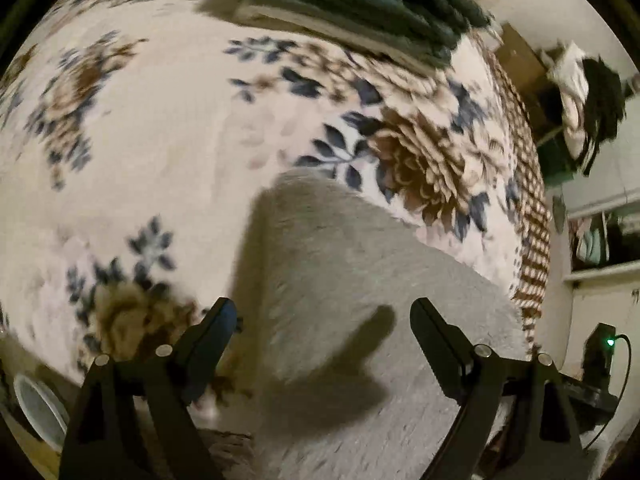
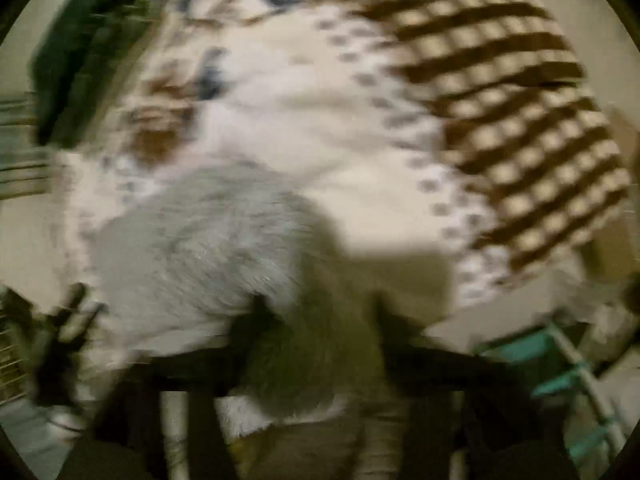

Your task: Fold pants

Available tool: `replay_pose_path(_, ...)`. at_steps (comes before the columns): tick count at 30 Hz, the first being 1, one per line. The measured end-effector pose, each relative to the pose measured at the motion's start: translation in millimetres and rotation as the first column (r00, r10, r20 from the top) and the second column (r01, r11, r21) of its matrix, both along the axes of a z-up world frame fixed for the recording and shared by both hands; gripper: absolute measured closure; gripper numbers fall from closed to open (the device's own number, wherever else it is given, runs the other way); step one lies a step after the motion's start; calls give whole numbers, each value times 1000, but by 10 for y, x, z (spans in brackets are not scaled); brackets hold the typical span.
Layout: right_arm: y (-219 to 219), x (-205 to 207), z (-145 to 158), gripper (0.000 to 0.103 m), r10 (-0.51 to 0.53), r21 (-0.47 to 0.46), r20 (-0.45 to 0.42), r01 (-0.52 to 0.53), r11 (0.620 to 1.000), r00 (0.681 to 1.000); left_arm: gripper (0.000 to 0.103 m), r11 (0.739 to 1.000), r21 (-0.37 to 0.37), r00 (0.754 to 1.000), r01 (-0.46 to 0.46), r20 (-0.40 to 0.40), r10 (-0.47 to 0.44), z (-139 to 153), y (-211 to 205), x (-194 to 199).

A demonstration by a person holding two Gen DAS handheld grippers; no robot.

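Grey fuzzy pants (image 1: 340, 264) lie on a floral blanket (image 1: 160, 140) that covers a bed. In the left wrist view my left gripper (image 1: 324, 314) hangs just above the pants, its black fingers (image 1: 220, 320) wide apart and open, with nothing pinched; its shadow falls on the fabric. The right wrist view is heavily blurred. There the same grey pants (image 2: 208, 248) spread to the left, and my right gripper (image 2: 320, 320) stands over their shaded edge with its dark fingers (image 2: 256, 320) apart. Fabric lies beneath the gap, but I see no pinch.
A stack of folded dark green clothes (image 1: 360, 4) sits at the blanket's far side, also the green clothes (image 2: 88, 60) at the left. The blanket's brown checked border (image 2: 512, 120) marks the bed edge. Beyond it are a teal rack (image 2: 560, 364), shelves (image 1: 600, 240) and a white round container (image 1: 36, 408).
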State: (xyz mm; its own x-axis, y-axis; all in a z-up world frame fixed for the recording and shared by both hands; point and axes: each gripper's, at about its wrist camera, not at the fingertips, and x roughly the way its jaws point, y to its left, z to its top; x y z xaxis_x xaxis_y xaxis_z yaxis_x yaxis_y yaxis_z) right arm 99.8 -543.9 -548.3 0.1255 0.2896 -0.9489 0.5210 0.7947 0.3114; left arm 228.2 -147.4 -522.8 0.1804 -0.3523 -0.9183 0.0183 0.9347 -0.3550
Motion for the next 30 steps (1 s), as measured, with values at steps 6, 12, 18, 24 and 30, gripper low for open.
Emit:
replay_pose_path(6, -127, -478, -77, 20, -256, 301, 8, 242, 922, 967, 14, 996, 44, 997, 76, -32, -74, -207, -219, 185)
replay_pose_path(12, 358, -536, -411, 64, -317, 524, -8, 274, 807, 948, 14, 994, 68, 995, 90, -49, -87, -306, -243, 253)
replay_pose_path(18, 309, -775, -299, 93, -308, 302, -54, 309, 902, 950, 14, 992, 63, 992, 109, -70, -104, -366, -264, 313)
replay_pose_path(24, 286, -713, -417, 78, -163, 284, -191, 214, 935, 968, 14, 987, 48, 986, 155, -71, -151, -293, -460, 325)
replay_pose_path(30, 245, -178, 331, 33, -124, 196, 10, 120, 973, 992, 14, 984, 39, 982, 174, -79, -170, -273, -457, 336)
